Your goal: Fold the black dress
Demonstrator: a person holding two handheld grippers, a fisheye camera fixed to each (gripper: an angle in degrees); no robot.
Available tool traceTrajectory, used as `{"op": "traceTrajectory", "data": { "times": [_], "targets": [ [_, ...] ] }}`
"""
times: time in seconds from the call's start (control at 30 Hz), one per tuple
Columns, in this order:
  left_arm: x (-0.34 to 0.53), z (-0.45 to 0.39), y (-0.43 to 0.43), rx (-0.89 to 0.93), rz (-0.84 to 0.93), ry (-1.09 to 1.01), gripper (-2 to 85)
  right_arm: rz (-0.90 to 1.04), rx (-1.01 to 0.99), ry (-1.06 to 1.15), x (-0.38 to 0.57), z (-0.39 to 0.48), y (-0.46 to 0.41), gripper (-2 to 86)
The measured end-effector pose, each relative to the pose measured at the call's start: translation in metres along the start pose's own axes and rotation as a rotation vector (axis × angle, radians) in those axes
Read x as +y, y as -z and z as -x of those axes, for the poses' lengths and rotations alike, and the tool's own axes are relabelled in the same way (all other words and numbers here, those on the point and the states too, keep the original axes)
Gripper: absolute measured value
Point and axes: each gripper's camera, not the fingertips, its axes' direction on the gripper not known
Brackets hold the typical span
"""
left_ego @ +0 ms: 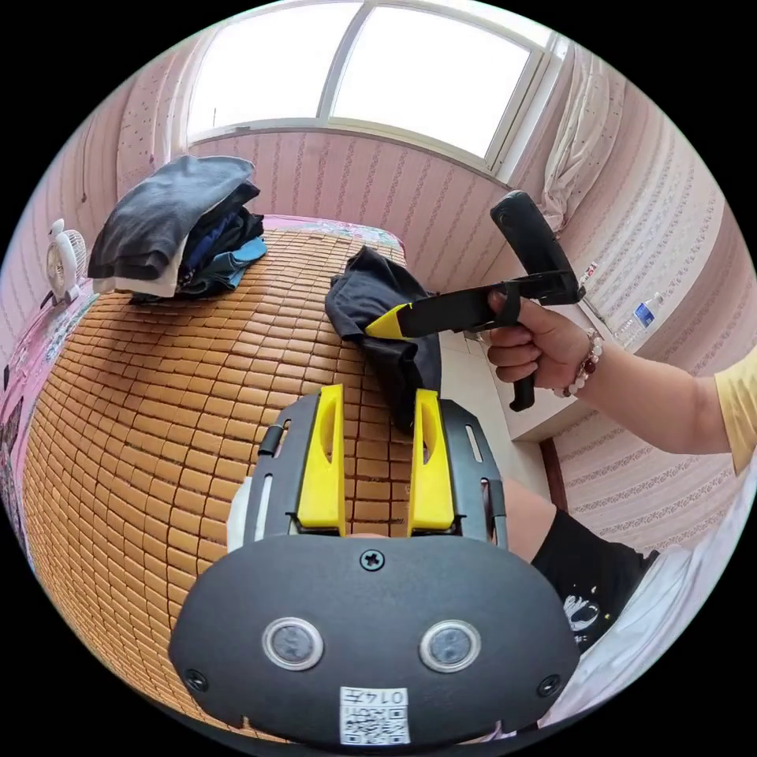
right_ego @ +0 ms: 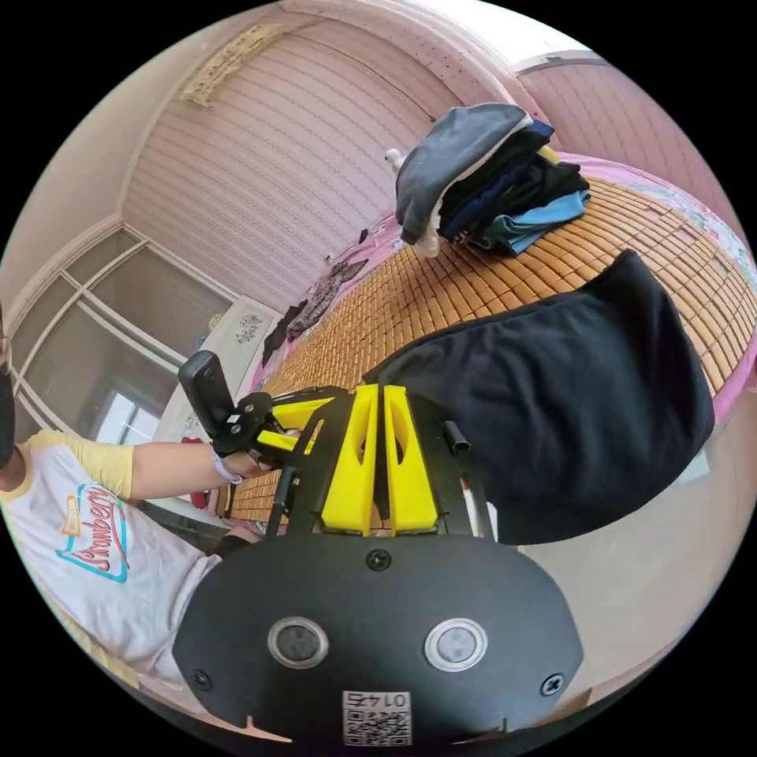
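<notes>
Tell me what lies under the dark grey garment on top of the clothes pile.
Under the dark grey garment sit a white layer, black and navy clothes, then light blue fabric, on the bamboo mat. The pile's inner layers are covered.

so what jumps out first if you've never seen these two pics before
The black dress hangs bunched from the shut right gripper at the near edge of the bamboo mat covering the bed. At the mat's far end sits a tall pile of folded clothes, below a bright window. The left gripper hovers open over the mat, holding nothing.
</notes>
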Motion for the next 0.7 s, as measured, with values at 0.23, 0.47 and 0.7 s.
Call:
{"op": "traceTrajectory", "data": {
  "times": [0.23, 0.47, 0.7],
  "targets": [
    [0.098, 0.022, 0.155, -0.227, -0.157, 0.169, 5.0, 0.18, -0.272, 0.239, -0.027, 0.107, -0.071, 0.4],
    [0.149, 0.048, 0.338, -0.341, -0.424, 0.266, 0.3, 0.152, -0.413, 0.405, -0.072, 0.21, -0.083, 0.2],
    [0.215, 0.037, 0.451, -0.553, -0.633, 0.371, -0.7, 0.046, -0.321, 0.506, -0.066, 0.247, -0.059, 0.1]
  ]
}}
